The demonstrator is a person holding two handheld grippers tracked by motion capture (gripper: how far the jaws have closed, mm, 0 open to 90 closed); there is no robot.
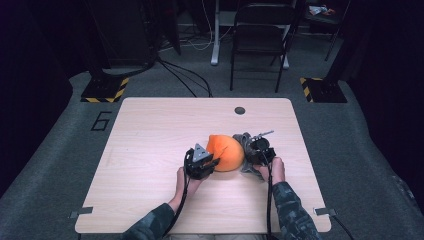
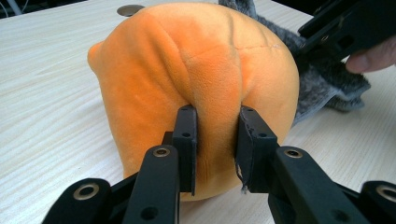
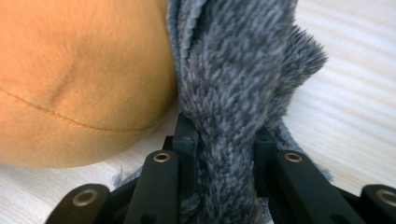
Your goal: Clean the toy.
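- Pale wood-grain table (image 1: pixel 150 150) under dim light, dark carpet around it, a folding chair (image 1: pixel 260 35) beyond the far edge; a small round hole (image 1: pixel 240 110) sits in the tabletop near that edge.
- Nearest you: your left gripper (image 2: pixel 215 140), set narrow, its jaws pinching a fold of the orange plush toy (image 2: pixel 196 70) low on the side facing you. The pads dent the fabric, so count it as a hold.
- Your right gripper (image 3: pixel 224 154) is clamped on the grey furry part (image 3: pixel 233 84) that joins the toy on its right side; the fur bulges between the jaws.
- High view puts the toy on the table, at the middle and a bit toward your side, between left gripper (image 1: pixel 202 161) and right gripper (image 1: pixel 260 150).
- Step in hand, by my reading: both grips are set on the toy, orange body one side, grey piece the other.
- Next move, as a judgement: whether you lift or spread, keep both pinches firm. The grips are on loose fabric; a sharp pull could slip either one. Move the hands together, slowly.
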